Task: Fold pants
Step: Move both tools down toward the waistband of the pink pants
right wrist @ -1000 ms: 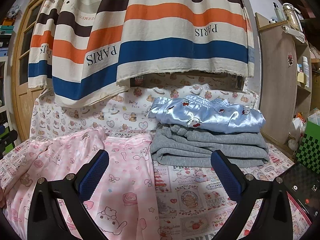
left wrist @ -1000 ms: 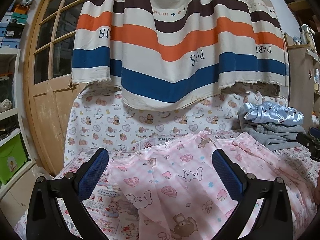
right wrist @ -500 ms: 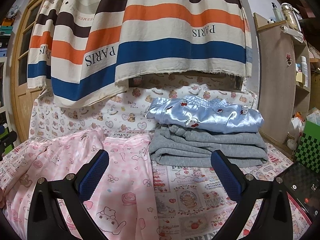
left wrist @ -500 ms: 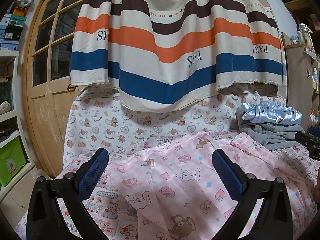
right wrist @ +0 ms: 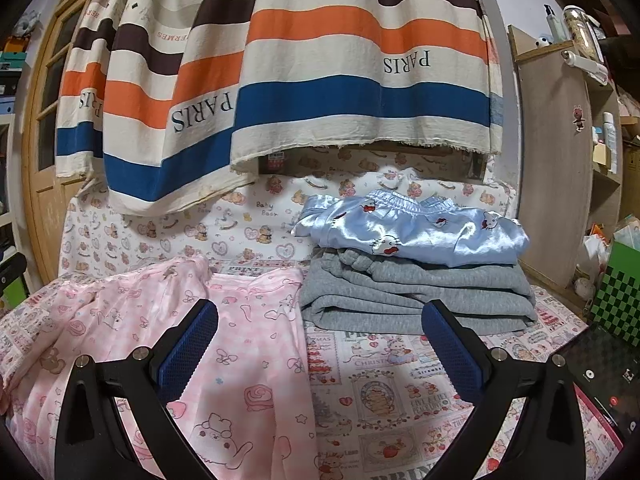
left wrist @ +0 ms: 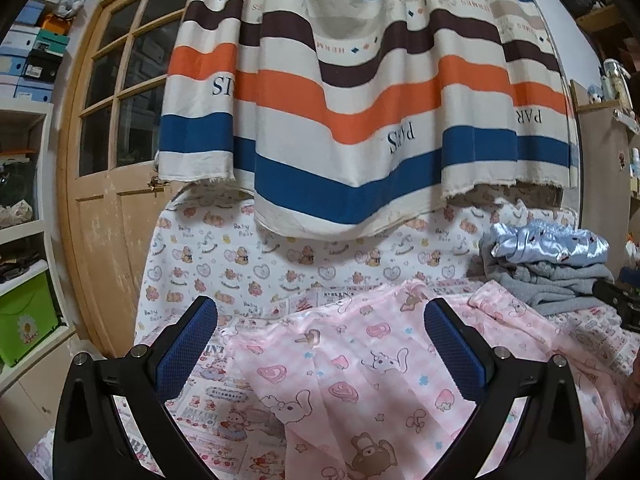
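The left gripper (left wrist: pixel 320 344) is seen spread wide, its blue-padded fingers (left wrist: pixel 188 348) well apart with nothing grasped between them; it is held above the pink pants (left wrist: pixel 360 372), which no pad is seen to touch. The right gripper (right wrist: pixel 320 346) is likewise released, fingers wide, with nothing held; its left pad is seen over the pink pants (right wrist: pixel 240 360) and its right pad over the printed bedsheet (right wrist: pixel 400 400). The pink pants, printed with cartoon animals, are laid out loosely and creased across the bedsheet (left wrist: pixel 224 392), unfolded, on the left part of the surface as viewed from the right wrist. At the lower right edge of the right wrist view a dark phone screen (right wrist: pixel 600 372) is seen beside the sheet. Farther back, just beside the pink pants' far edge, a folded grey garment (right wrist: pixel 416 296) is stacked under folded light blue satin pants (right wrist: pixel 412 228); the same stack (left wrist: pixel 548 256) is seen at the right in the left wrist view. Behind these, a cloth printed with bears and hearts (left wrist: pixel 280 256) is draped upright, and above it a striped fabric (left wrist: pixel 360 100) marked "PARIS" is hung. A wooden door (left wrist: pixel 116 160) is seen at the far left, and shelves (right wrist: pixel 600 120) at the far right.
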Available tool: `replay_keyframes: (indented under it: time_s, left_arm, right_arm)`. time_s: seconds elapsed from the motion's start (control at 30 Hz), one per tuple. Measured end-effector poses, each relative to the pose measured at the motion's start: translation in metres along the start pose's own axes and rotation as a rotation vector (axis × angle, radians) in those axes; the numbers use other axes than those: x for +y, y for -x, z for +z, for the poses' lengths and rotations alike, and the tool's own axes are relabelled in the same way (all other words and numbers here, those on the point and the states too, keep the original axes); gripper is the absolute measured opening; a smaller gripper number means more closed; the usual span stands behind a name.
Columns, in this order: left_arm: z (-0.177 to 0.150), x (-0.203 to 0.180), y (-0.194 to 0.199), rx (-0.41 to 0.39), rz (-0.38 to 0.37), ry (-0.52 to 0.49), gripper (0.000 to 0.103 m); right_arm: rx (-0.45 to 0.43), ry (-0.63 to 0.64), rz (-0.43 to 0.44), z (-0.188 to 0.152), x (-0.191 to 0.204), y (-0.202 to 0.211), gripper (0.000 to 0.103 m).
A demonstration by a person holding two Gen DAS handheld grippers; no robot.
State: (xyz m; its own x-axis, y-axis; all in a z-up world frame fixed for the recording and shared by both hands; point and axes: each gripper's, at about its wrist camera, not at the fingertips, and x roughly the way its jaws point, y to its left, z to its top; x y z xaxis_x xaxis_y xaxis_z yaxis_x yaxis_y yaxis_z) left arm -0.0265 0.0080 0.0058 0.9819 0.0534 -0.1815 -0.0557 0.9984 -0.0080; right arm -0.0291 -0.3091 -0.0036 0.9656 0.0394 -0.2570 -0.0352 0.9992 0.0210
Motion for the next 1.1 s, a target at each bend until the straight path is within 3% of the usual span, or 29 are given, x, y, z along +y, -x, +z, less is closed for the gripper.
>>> replay_keyframes:
  time_s: [0.2,0.37,0.43,0.5,0.57,0.63,0.73,0.87,0.9,1.03,1.1]
  left_arm:
    - [0.000,0.006,0.001,0.017,0.058,0.024,0.103]
    - [0.004,0.011,0.033,-0.101,0.051,0.033,0.103]
    - [0.011,0.012,0.050,-0.172,0.086,0.005,0.103]
    - [0.021,0.016,0.058,-0.188,0.115,-0.011,0.103]
    - [0.031,0.026,0.060,-0.152,0.139,0.036,0.103]
    - [0.036,0.038,0.061,-0.127,0.111,0.082,0.103]
    - [0.039,0.048,0.057,-0.114,0.141,0.069,0.103]
    - [0.042,0.055,0.043,-0.050,0.141,0.043,0.100]
    - [0.043,0.057,0.037,-0.030,0.131,0.044,0.095]
    - [0.045,0.062,0.002,0.109,0.129,0.050,0.075]
    - [0.042,0.069,-0.021,0.197,0.119,0.107,0.058]
  right_arm:
    - [-0.046,-0.098,0.047,0.000,-0.003,0.025,0.102]
    - [-0.112,-0.014,-0.019,0.014,0.000,0.047,0.102]
    - [-0.121,-0.022,-0.001,0.019,-0.002,0.053,0.102]
    - [-0.098,-0.029,0.052,0.025,-0.001,0.055,0.102]
    - [-0.083,-0.005,0.088,0.030,0.003,0.055,0.102]
    - [-0.105,0.030,0.087,0.030,0.010,0.059,0.102]
    - [-0.121,0.067,0.102,0.032,0.021,0.063,0.102]
    - [-0.104,0.060,0.211,0.040,0.030,0.062,0.101]
    - [-0.104,0.064,0.231,0.042,0.033,0.062,0.094]
    - [-0.095,0.073,0.330,0.064,0.051,0.053,0.083]
    - [-0.078,0.058,0.384,0.077,0.059,0.046,0.079]
